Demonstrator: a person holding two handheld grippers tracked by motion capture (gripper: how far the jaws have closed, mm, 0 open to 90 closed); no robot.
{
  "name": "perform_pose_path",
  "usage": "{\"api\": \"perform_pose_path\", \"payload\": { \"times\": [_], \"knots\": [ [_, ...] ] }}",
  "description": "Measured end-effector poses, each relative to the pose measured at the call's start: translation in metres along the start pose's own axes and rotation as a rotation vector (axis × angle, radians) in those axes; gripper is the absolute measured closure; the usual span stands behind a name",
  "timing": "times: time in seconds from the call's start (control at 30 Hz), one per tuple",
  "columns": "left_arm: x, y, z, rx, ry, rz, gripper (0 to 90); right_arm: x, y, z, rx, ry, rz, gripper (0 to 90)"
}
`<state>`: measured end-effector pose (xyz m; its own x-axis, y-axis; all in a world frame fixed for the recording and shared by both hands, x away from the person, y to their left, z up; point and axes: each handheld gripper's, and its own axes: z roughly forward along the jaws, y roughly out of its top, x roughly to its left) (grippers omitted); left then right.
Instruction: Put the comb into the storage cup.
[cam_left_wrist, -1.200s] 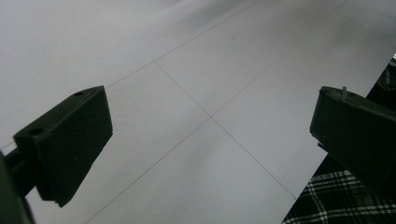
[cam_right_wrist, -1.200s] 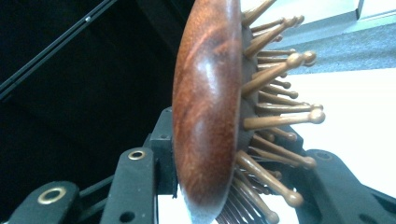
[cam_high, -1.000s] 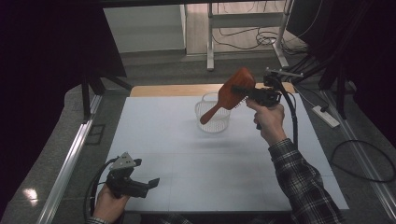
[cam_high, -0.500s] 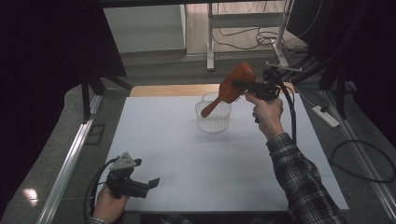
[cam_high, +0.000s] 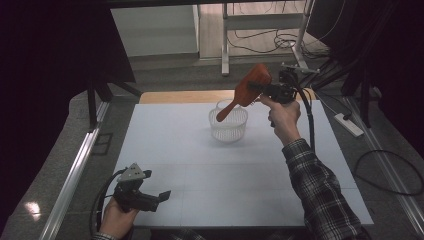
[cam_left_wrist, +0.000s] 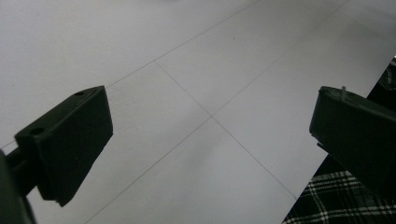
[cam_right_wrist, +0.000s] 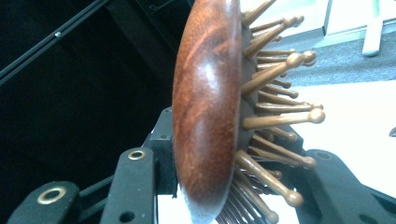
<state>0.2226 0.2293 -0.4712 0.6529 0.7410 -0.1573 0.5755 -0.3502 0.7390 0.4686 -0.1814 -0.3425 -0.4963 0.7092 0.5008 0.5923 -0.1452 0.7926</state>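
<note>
No brand, label or writing can be read on anything here. The right gripper (cam_high: 257, 88), held up by the person's right hand (cam_high: 282, 115) over the far part of the white table (cam_high: 175, 145), is clamped on the head of a reddish-brown wooden hairbrush (cam_high: 248, 89). In the right gripper view the brush head (cam_right_wrist: 208, 107) sits edge-on between the two black jaws, its smooth polished back to the left and its round-tipped wooden pins (cam_right_wrist: 280, 70) sticking out to the right. The brush slants down to the left, and its handle tip hangs at the rim of a clear ribbed plastic cup (cam_high: 228, 122) that stands upright on the far middle of the table; whether the handle touches the rim cannot be told. Compared with a second ago, the brush and the right hand have moved slightly up and away from the person, while the cup stands where it was. The left gripper (cam_high: 157, 196) rests at the near left corner of the table in the left hand (cam_high: 116, 220), as before, its jaws spread wide and empty over the bare white surface (cam_left_wrist: 205, 70).
</note>
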Motion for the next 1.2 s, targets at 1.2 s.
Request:
{"api": "perform_pose_path", "payload": {
  "times": [1.2],
  "knots": [
    [0.0, 0.0, 0.0, 0.005, 0.005, -0.004, 0.5, -0.01, -0.036, 0.041, 0.078, -0.058, -0.022, 55.4]
  ]
}}
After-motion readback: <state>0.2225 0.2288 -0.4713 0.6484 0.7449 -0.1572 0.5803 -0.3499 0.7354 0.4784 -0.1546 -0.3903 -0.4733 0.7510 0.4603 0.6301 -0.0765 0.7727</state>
